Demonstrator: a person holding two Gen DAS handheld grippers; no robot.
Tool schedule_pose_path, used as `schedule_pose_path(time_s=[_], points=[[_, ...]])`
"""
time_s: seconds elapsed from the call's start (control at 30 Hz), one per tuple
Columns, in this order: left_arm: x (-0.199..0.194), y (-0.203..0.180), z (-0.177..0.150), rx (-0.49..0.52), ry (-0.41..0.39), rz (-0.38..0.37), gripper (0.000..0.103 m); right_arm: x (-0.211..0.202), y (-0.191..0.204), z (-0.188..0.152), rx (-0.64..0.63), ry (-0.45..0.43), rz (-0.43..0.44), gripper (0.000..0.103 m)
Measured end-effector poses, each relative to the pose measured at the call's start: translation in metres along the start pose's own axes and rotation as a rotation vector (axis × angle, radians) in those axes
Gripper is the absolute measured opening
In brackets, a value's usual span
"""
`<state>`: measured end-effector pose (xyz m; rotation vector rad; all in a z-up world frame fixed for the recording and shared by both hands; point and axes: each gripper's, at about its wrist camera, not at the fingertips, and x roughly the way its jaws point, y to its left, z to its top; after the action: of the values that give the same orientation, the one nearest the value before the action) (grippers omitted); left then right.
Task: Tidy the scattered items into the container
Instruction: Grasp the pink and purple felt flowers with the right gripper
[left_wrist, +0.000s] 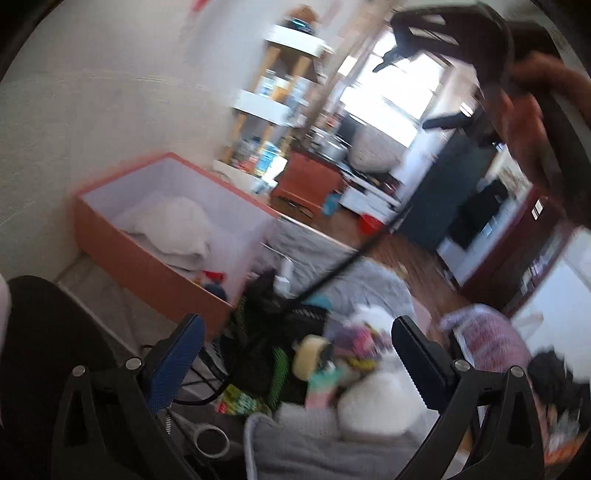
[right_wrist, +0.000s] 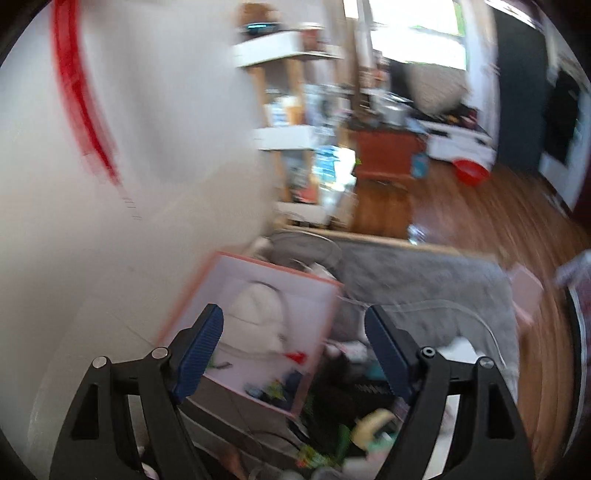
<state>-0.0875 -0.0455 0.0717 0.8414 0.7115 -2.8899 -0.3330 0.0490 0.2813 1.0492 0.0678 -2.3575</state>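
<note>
An orange box (left_wrist: 147, 254) with a white inside stands against the wall and holds a white cloth (left_wrist: 173, 225) and a few small items. Beside it on a grey blanket (left_wrist: 369, 280) lies a blurred pile: a black mesh thing (left_wrist: 266, 332), a roll of tape (left_wrist: 310, 356), colourful bits (left_wrist: 354, 339) and a white fluffy item (left_wrist: 376, 402). My left gripper (left_wrist: 295, 325) hangs open above the pile, holding nothing. My right gripper (right_wrist: 293, 314) is open and empty over the near corner of the box (right_wrist: 273, 267). It also shows high up, as the right gripper (left_wrist: 410, 92), in the left wrist view.
A clear tape roll (left_wrist: 210, 439) lies by my left finger. A thin black cord (left_wrist: 351, 258) runs up from the pile. A pink patterned bag (left_wrist: 487, 339) sits to the right. Behind are a shelf unit (left_wrist: 280, 96), a red-brown cabinet (left_wrist: 310, 181) and a red bowl (right_wrist: 471, 171) on the wooden floor.
</note>
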Motion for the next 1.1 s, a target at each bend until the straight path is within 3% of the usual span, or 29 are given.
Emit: schedule_pose_path(time_s=[0.1,0.23,0.33,0.43,0.67,1.0,1.1], points=[[0.001,-0.027,-0.021,0.11,0.061,-0.071,0.102,-0.009,-0.068,-0.038,0.106,0.041,-0.067,0.079],[0.009,-0.059,-0.052,0.232,0.213,-0.129,0.102,0.0,-0.145,-0.1,0.242,0.148,-0.12,0.079],[0.023,-0.076,-0.077,0.316,0.343,-0.151,0.102,0.021,-0.182,-0.146,0.33,0.242,-0.107,0.079],[0.032,-0.087,-0.094,0.388,0.398,-0.14,0.102,0.049,-0.201,-0.176,0.406,0.301,-0.064,0.079],[0.056,-0.078,-0.104,0.349,0.487,-0.098,0.102,0.126,-0.214,-0.19,0.57,0.357,0.046,0.079],[0.087,-0.058,-0.11,0.272,0.582,-0.04,0.102,0.226,-0.238,-0.199,0.653,0.521,-0.079,0.09],[0.091,-0.054,-0.111,0.254,0.6,-0.032,0.102,0.231,-0.242,-0.203,0.674,0.508,-0.075,0.074]])
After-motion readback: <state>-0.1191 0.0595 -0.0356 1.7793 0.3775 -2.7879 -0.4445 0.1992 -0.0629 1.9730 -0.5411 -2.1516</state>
